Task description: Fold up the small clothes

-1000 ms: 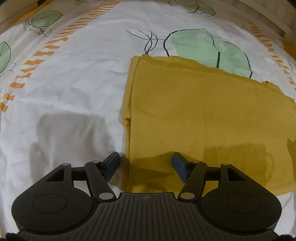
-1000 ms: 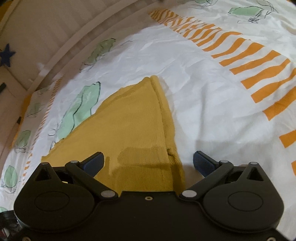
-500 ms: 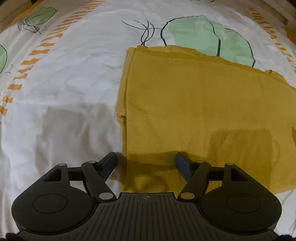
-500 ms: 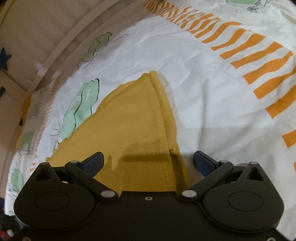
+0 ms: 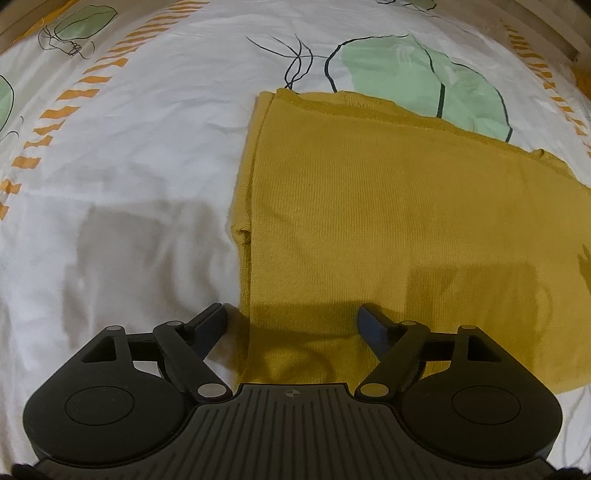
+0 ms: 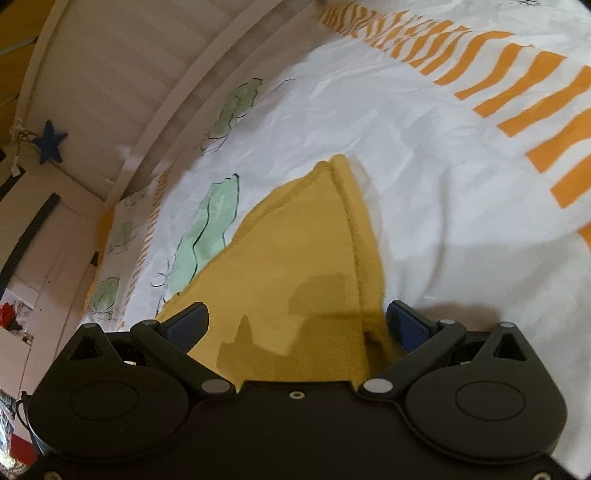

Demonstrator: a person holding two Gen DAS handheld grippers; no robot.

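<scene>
A mustard-yellow knit garment (image 5: 388, 221) lies folded flat on the printed bed sheet (image 5: 129, 155). My left gripper (image 5: 293, 321) hovers over the garment's near left corner, its jaws opening wide, with cloth below them but nothing pinched. In the right wrist view the same garment (image 6: 295, 251) tapers away to a folded corner. My right gripper (image 6: 297, 323) stands open above the garment's near edge, its right fingertip (image 6: 406, 321) beside the thick folded hem.
The sheet (image 6: 424, 129) is white with green leaf prints and orange stripes. A pale bed frame (image 6: 147, 85) curves along the far side, with a blue star (image 6: 50, 142) hanging on it. A wooden rail (image 5: 554, 26) borders the bed at the upper right.
My left gripper's jaws have spread wider over the garment's corner. The right wrist view has swung up, showing more bed frame and the star. The garment lies unmoved.
</scene>
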